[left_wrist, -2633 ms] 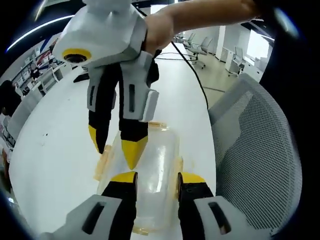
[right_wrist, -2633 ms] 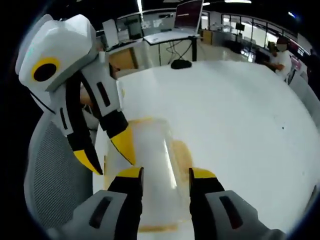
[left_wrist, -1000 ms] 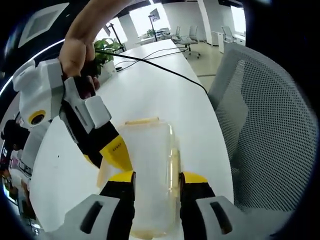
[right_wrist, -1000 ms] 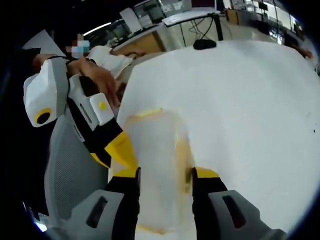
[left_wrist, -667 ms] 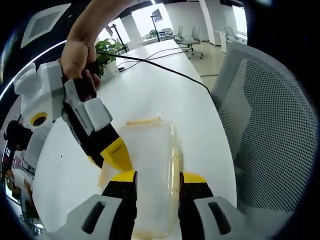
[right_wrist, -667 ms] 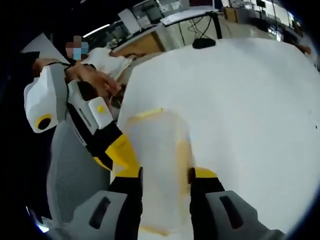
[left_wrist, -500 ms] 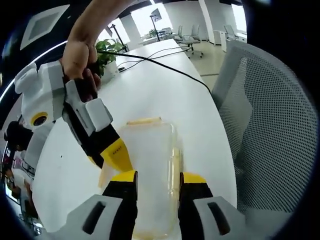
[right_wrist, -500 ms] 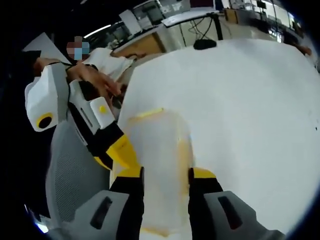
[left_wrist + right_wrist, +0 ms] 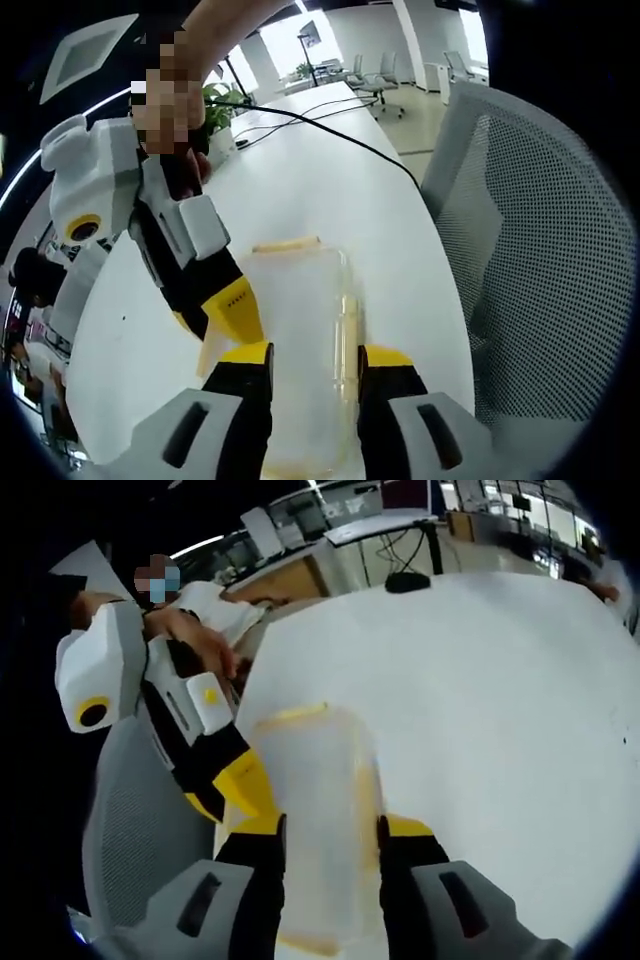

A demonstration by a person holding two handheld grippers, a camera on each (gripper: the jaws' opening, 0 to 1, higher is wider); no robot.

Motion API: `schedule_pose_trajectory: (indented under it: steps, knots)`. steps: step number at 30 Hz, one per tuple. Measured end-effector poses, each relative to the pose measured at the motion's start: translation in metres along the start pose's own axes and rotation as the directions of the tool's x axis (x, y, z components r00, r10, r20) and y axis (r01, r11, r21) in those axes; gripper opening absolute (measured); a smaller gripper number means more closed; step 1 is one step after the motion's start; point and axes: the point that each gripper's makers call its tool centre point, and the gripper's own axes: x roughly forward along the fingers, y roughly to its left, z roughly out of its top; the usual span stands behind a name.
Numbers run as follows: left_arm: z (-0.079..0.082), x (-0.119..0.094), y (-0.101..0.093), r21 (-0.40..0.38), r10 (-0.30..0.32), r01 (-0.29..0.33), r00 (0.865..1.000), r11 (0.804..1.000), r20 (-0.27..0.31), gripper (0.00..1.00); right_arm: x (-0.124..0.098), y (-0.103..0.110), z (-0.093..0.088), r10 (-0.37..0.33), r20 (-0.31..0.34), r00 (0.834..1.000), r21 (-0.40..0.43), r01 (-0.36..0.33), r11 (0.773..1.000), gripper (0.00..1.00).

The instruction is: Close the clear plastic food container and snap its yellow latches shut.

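one clear container point(image 9: 300, 340) point(image 9: 318, 810) on the white table point(image 9: 330, 190) point(image 9: 480, 730). two grippers: left gripper point(image 9: 305, 360) point(image 9: 215, 785), right gripper point(image 9: 325, 830) point(image 9: 215, 310). yellow latches: three visible in the left gripper view, exact total cannot be told. one mesh chair point(image 9: 520, 260). one black cable point(image 9: 330, 135).

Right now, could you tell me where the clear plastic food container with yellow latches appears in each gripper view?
Left gripper view: the clear plastic food container sits low and centre, between that view's own jaws.
Right gripper view: the container again sits low and centre, between that view's own jaws.
Shared landmark: the white table under it, with the grey mesh chair at its edge.
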Motion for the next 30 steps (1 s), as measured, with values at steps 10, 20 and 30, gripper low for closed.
schedule_pose_trajectory:
  steps: [10, 20, 30]
  knots:
    - [0.002, 0.001, 0.0, -0.005, 0.012, -0.011, 1.0, 1.0, 0.012, 0.27, -0.001, 0.0, 0.001, -0.034, -0.002, 0.999, -0.021, 0.034, 0.999, 0.34]
    - [0.001, 0.0, -0.001, -0.035, 0.012, -0.012, 1.0, 0.999, -0.003, 0.31, -0.007, -0.006, 0.001, -0.117, 0.006, 0.993, 0.001, 0.117, 0.993, 0.35]
    - [-0.003, -0.016, 0.002, -0.101, 0.025, -0.025, 1.0, 0.995, 0.005, 0.34, -0.028, -0.004, 0.003, -0.194, 0.08, 0.978, 0.064, 0.189, 0.98, 0.39]
